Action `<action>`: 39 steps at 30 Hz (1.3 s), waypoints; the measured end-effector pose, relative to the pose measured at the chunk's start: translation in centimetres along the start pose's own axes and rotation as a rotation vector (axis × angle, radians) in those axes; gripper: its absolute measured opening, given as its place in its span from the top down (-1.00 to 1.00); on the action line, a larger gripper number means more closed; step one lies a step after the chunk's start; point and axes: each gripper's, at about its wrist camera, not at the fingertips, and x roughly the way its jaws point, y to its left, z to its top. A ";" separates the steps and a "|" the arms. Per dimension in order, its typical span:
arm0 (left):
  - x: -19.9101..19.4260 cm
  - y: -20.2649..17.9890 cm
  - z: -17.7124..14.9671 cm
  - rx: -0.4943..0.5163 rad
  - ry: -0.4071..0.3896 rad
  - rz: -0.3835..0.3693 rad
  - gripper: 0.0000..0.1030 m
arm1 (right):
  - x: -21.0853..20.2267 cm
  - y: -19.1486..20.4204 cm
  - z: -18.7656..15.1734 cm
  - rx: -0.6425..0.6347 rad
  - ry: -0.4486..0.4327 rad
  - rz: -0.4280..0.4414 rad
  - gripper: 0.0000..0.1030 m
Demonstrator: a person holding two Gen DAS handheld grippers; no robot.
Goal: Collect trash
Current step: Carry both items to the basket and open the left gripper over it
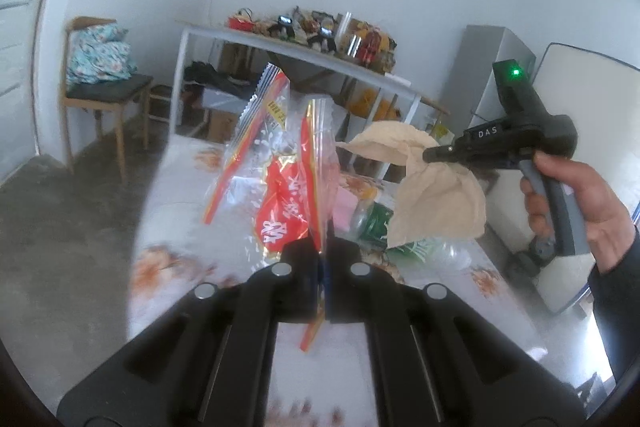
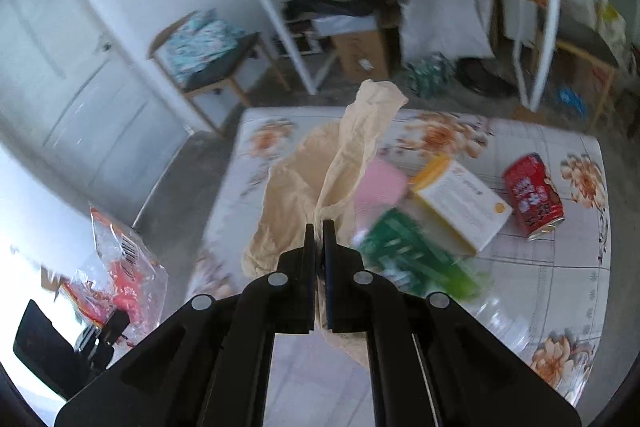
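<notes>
Trash is split between both grippers and the table. Low in the centre of the left wrist view, the left gripper (image 1: 323,255) has its fingers pinched on the lower edge of a clear and red plastic wrapper (image 1: 276,179), which stands up out of them above the flowered table (image 1: 168,227). At the right of that view a hand (image 1: 576,207) carries the right gripper (image 2: 318,239), whose fingers are pressed onto a fold of crumpled tan paper (image 2: 320,179); most of the sheet hangs loose beyond the tips.

More trash lies on the table in the right half of the right wrist view: a red can (image 2: 532,195) on its side, a white and yellow box (image 2: 460,207), something pink (image 2: 380,183) and a blurred green packet (image 2: 412,259).

Both holds look thin, at the very edge of light, floppy things. A quick swing could pull the paper or slippery wrapper free, and the dangling sheet could brush the can and set it rolling off the table.
</notes>
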 end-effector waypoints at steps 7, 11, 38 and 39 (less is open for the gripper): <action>-15.5 4.1 -5.4 -0.001 0.014 0.213 1.00 | -2.5 11.5 -5.8 -0.180 0.014 0.137 0.93; -22.0 8.8 -13.9 -0.037 0.175 0.454 1.00 | -2.2 18.9 -11.2 -0.303 0.065 0.230 0.92; -38.6 23.9 -44.9 -0.743 0.324 0.712 -0.82 | 13.1 42.9 -45.8 -0.690 0.679 0.429 0.92; -40.5 24.3 -44.7 -0.758 0.289 0.741 -0.82 | 14.5 43.6 -47.7 -0.702 0.717 0.419 0.93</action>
